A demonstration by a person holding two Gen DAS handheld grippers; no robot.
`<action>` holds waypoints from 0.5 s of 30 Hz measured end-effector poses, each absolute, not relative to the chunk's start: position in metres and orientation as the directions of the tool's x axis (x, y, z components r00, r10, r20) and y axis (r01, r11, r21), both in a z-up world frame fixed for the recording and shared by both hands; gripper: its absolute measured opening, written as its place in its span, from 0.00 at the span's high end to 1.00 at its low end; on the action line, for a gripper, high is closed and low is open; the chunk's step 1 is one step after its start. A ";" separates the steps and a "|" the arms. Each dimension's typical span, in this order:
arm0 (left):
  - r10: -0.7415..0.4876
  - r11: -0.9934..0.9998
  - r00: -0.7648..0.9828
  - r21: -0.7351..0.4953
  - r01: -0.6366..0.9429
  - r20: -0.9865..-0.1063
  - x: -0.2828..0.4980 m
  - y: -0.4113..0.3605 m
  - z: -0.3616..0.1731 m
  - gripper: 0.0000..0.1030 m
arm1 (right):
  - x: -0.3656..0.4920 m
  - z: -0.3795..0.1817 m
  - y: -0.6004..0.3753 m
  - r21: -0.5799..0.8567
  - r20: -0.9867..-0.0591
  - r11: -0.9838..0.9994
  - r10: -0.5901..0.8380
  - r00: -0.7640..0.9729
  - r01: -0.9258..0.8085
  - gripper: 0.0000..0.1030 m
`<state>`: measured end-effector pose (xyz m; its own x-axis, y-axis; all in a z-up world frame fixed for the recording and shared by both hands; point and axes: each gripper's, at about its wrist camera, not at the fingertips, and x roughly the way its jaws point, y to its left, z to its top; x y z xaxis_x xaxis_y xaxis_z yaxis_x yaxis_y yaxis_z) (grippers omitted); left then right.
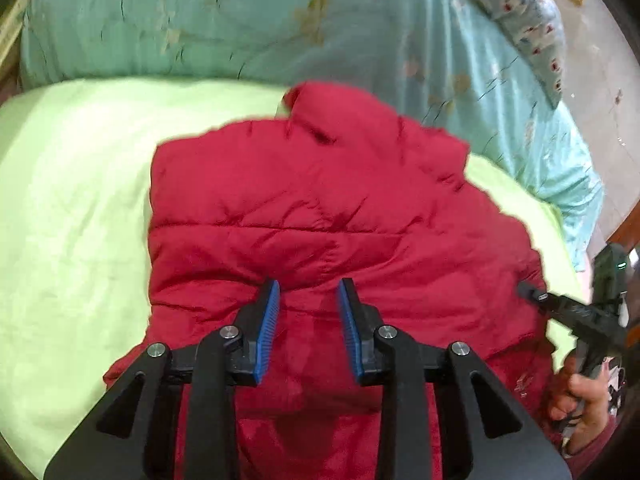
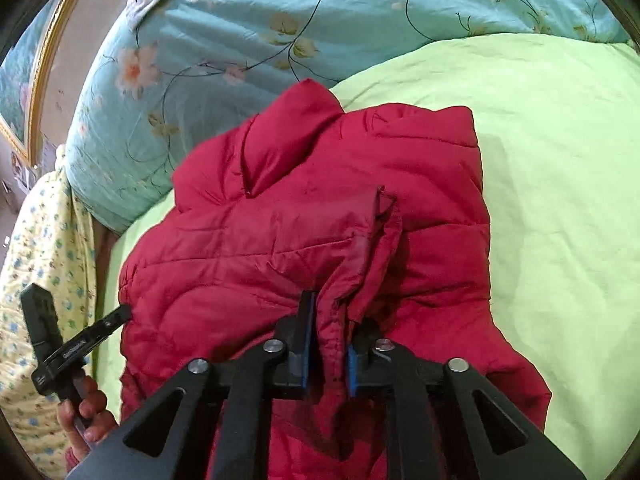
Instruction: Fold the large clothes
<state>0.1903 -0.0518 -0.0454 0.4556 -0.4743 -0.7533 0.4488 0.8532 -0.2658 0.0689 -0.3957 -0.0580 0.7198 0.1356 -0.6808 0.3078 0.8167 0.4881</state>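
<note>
A red quilted puffer jacket [image 1: 304, 208] lies partly folded on a light green sheet [image 1: 72, 200], collar toward the far side. My left gripper [image 1: 307, 292] is open and empty, its blue pads just above the jacket's near part. My right gripper [image 2: 330, 320] is shut on a bunched fold of the red jacket [image 2: 280, 232] and holds that fold up off the garment. The right gripper also shows at the jacket's right edge in the left wrist view [image 1: 536, 294]. The left gripper shows at the jacket's left edge in the right wrist view [image 2: 116, 316].
A turquoise floral quilt [image 1: 240, 28] is piled along the far side of the bed; it also shows in the right wrist view [image 2: 240, 40]. A yellow flowered cloth [image 2: 44, 248] hangs at the left. A gold-framed picture [image 2: 36, 80] is on the wall.
</note>
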 end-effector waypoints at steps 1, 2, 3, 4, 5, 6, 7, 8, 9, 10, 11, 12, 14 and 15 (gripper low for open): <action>-0.456 0.860 0.452 -0.247 0.447 -0.767 0.191 -0.054 -0.053 0.73 | 0.067 -0.055 -0.395 0.490 -0.679 0.815 0.134 0.722 0.310 0.74; -0.446 0.864 0.454 -0.237 0.445 -0.771 0.191 -0.055 -0.058 0.73 | 0.064 -0.050 -0.395 0.496 -0.675 0.809 0.132 0.726 0.315 0.71; -0.443 0.865 0.457 -0.233 0.445 -0.771 0.189 -0.055 -0.060 0.73 | 0.058 -0.043 -0.396 0.498 -0.664 0.806 0.116 0.739 0.321 0.71; -0.438 0.866 0.463 -0.224 0.447 -0.771 0.188 -0.056 -0.062 0.73 | 0.052 -0.035 -0.396 0.484 -0.654 0.810 0.085 0.752 0.330 0.71; -0.432 0.868 0.469 -0.215 0.448 -0.771 0.186 -0.057 -0.063 0.73 | 0.045 -0.024 -0.394 0.450 -0.641 0.823 0.027 0.767 0.347 0.71; -0.428 0.869 0.473 -0.207 0.449 -0.771 0.185 -0.058 -0.064 0.73 | 0.038 -0.011 -0.388 0.405 -0.620 0.841 -0.035 0.784 0.358 0.71; -0.421 0.871 0.477 -0.197 0.450 -0.771 0.185 -0.061 -0.064 0.73 | 0.034 -0.002 -0.382 0.374 -0.595 0.857 -0.070 0.800 0.353 0.70; -0.417 0.872 0.481 -0.191 0.450 -0.772 0.185 -0.061 -0.064 0.73 | 0.033 0.008 -0.373 0.347 -0.574 0.877 -0.080 0.815 0.331 0.70; -0.412 0.874 0.484 -0.185 0.450 -0.772 0.185 -0.062 -0.065 0.73 | 0.035 0.011 -0.366 0.329 -0.571 0.892 -0.072 0.818 0.309 0.70; -0.407 0.876 0.487 -0.178 0.449 -0.773 0.185 -0.063 -0.066 0.73 | 0.040 0.012 -0.357 0.304 -0.578 0.910 -0.060 0.814 0.283 0.69; -0.404 0.877 0.490 -0.174 0.448 -0.773 0.185 -0.064 -0.067 0.73 | 0.054 0.009 -0.344 0.256 -0.611 0.932 -0.051 0.790 0.258 0.68; -0.402 0.878 0.491 -0.172 0.448 -0.773 0.185 -0.064 -0.068 0.73 | 0.062 0.003 -0.339 0.233 -0.636 0.940 -0.047 0.770 0.250 0.68; -0.393 0.880 0.493 -0.161 0.448 -0.776 0.186 -0.065 -0.067 0.73 | 0.080 -0.023 -0.334 0.201 -0.700 0.942 -0.054 0.712 0.269 0.68; -0.389 0.880 0.494 -0.155 0.449 -0.778 0.186 -0.065 -0.067 0.73 | 0.087 -0.036 -0.336 0.195 -0.728 0.938 -0.056 0.683 0.285 0.68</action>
